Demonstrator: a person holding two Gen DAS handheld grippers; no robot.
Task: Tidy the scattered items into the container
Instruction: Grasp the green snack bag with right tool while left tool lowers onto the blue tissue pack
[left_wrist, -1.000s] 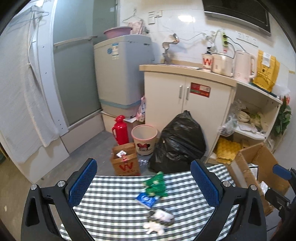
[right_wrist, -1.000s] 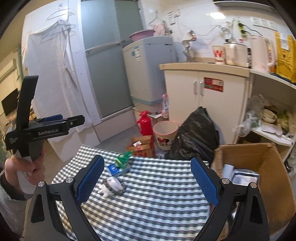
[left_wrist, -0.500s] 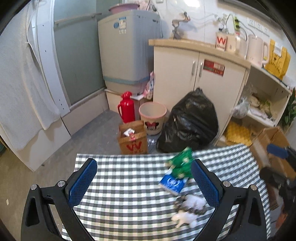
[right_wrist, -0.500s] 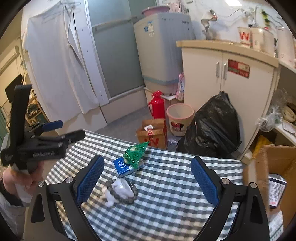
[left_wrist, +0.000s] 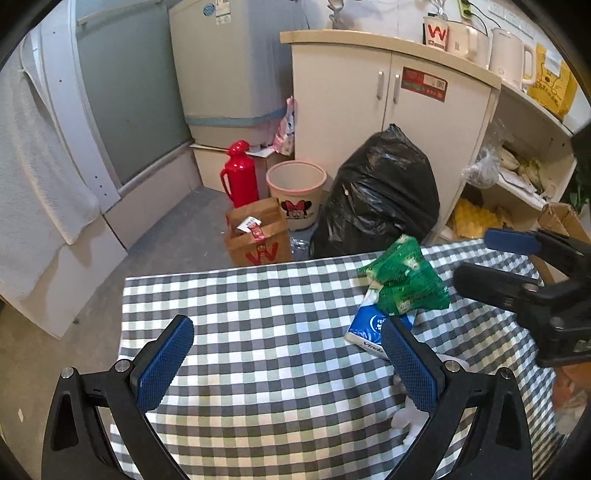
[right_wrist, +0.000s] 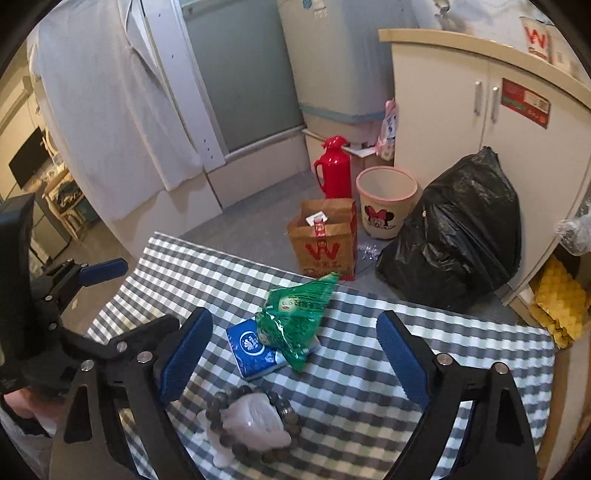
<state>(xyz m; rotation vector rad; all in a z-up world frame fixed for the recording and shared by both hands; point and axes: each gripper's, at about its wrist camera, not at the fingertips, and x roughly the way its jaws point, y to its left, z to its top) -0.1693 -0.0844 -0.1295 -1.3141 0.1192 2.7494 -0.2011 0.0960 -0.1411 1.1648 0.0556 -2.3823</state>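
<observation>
Both grippers hang above a desk (left_wrist: 258, 302) covered in a grey-and-white checked cloth. The left gripper (left_wrist: 284, 365) has its jaws spread wide with nothing between them, over a bare stretch of the cloth. The right gripper (right_wrist: 295, 362) also has its jaws wide and empty, and it frames the scattered items from above.

A green crinkly snack packet (right_wrist: 295, 317) lies near the middle of the desk, its lower part resting on a blue tissue pack (right_wrist: 253, 350). Just nearer the right gripper than these two sits a small white figurine (right_wrist: 255, 424) with a bracelet of dark beads (right_wrist: 218, 398) looped around it. In the left wrist view the same green packet (left_wrist: 402, 280) overlaps the blue pack (left_wrist: 369, 328), and only a white scrap of the figurine shows behind the right-hand finger.

A cardboard box (left_wrist: 565, 225) stands off the far right edge of the desk, only its flap in view.

On the floor beyond the desk are a brown paper bag (right_wrist: 325, 240), a red flask (right_wrist: 332, 170), a pink bin (right_wrist: 386, 199) and a full black rubbish bag (right_wrist: 458, 229), in front of a cream cupboard (left_wrist: 391, 122).
</observation>
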